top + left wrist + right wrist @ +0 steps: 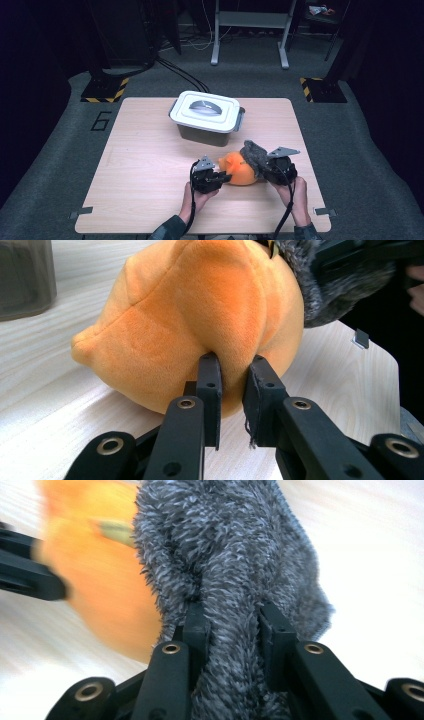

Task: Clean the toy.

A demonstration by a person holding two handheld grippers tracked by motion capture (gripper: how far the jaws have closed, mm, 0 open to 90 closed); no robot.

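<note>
Right now your left claw (pixel 223 176) pinches a fold of the soft orange plush toy (pixel 240 169), which lies on the pale wooden table (pixel 145 165) near the front edge, a little right of the middle. In the left gripper view the two black jaws press into the plush (pixel 200 315) from either side, with orange fabric bunched between them, and the toy's underside rests on the table (pixel 45 390).

Your right claw (pixel 261 169) grips the shaggy dark grey cloth (pixel 254 154), which drapes over the right side of the orange toy and touches it. In the right gripper view the jaws are clamped on a thick strand of the grey cloth (pixel 235 580), and the orange toy (pixel 100 580) shows blurred just to its left.

Farther back on the table, near the middle, stands a lidded plastic box with a white lid and a dark body (pixel 206 116), well apart from both claws. Your hands come in from the near edge.
</note>
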